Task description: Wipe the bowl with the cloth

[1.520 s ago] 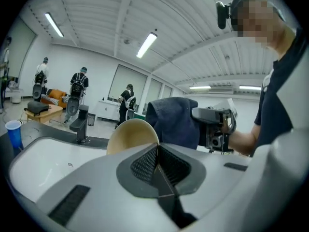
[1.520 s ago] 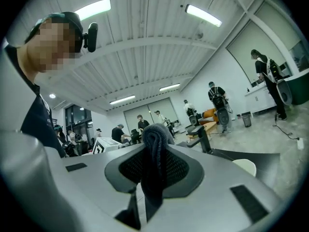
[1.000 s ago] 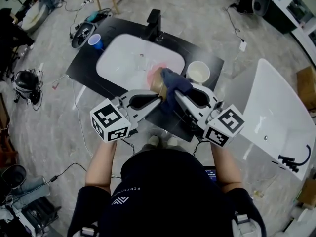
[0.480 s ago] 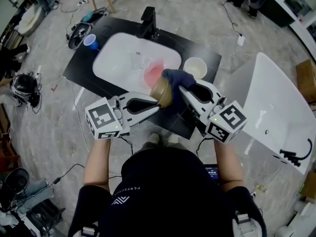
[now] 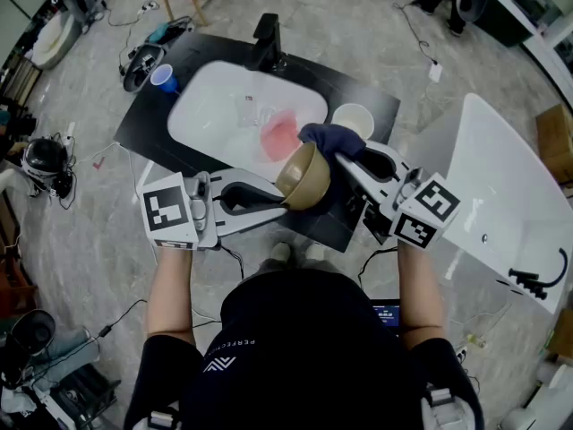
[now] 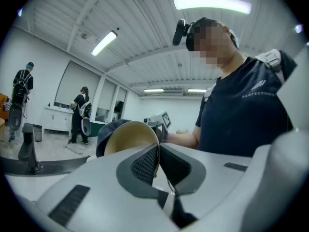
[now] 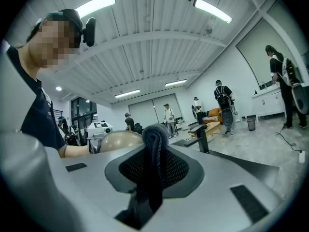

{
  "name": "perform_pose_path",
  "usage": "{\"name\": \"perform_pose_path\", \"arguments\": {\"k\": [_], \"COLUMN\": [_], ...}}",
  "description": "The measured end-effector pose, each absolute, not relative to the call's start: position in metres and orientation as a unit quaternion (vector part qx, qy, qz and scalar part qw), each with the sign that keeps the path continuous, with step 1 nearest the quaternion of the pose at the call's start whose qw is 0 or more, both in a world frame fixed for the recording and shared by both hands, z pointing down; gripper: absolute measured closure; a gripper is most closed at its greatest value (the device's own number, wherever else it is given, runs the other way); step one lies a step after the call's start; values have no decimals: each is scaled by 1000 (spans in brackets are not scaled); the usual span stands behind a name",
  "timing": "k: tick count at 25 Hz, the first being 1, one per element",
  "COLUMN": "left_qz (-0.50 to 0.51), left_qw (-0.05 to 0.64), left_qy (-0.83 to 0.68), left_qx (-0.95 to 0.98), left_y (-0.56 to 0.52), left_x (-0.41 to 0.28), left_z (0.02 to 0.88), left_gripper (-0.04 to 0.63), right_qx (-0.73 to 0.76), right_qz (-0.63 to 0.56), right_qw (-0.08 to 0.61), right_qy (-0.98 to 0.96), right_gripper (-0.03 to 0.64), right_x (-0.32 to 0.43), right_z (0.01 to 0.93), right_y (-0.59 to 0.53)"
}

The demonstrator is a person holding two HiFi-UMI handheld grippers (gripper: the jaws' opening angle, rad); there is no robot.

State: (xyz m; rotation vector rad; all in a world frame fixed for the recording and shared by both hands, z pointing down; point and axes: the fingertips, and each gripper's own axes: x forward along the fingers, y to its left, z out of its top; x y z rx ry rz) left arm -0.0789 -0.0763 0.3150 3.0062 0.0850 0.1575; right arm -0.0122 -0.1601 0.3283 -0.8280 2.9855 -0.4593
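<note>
Tan and smooth, the bowl (image 5: 304, 176) is in the middle of the head view, held in the air over the near edge of the black counter (image 5: 148, 115) and tilted onto its side. The left gripper (image 5: 283, 201) comes in from the left of the frame. In the left gripper view its jaws are nearly together and clamped on the thin rim of the bowl, one pad inside and one pad outside. In that view the pale inner side of the bowl is seen just above the jaws.

The dark blue cloth (image 5: 331, 138) is bunched at the upper right of the bowl and it touches the bowl there. The right gripper (image 5: 340, 158) comes in from the lower right of the frame. In the right gripper view its jaws are closed on a fold of the cloth, which stands up between the pads, and the round outer side of the bowl is seen to the left of it.

Behind the bowl, toward the top of the head view, the white sink basin (image 5: 215, 106) is set in the counter, with a pink patch (image 5: 280, 135) inside it. A black faucet (image 5: 266, 41) stands at its far edge. A blue cup (image 5: 164, 77) is at the upper left corner of the counter, and a white cup (image 5: 353, 121) stands to the right of the basin. A white bathtub (image 5: 501, 195) fills the right side of the frame.
</note>
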Motion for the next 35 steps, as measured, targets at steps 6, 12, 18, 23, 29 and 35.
{"name": "perform_pose_path", "arguments": {"k": [6, 12, 18, 23, 29, 35], "left_qz": [-33, -56, -73, -91, -87, -70], "left_qw": [67, 61, 59, 58, 54, 57], "left_qy": [33, 2, -16, -24, -48, -80], "left_qx": [997, 997, 995, 994, 994, 993], "left_y": [-77, -89, -98, -106, -114, -126], "left_x": [-82, -81, -79, -78, -72, -74], "left_z": [281, 274, 263, 257, 258, 271], "left_gripper": [580, 580, 580, 580, 580, 580], "right_qx": [-250, -248, -235, -216, -181, -167], "right_qz": [-165, -178, -178, -178, -186, -180], "right_qw": [27, 40, 31, 20, 17, 8], "right_qy": [954, 951, 955, 960, 966, 969], "right_gripper": [528, 528, 528, 528, 528, 528], "right_x": [-14, -18, -28, -43, -61, -69], "right_z": [332, 339, 343, 349, 353, 354], "right_y": [-154, -150, -145, -138, -122, -116]}}
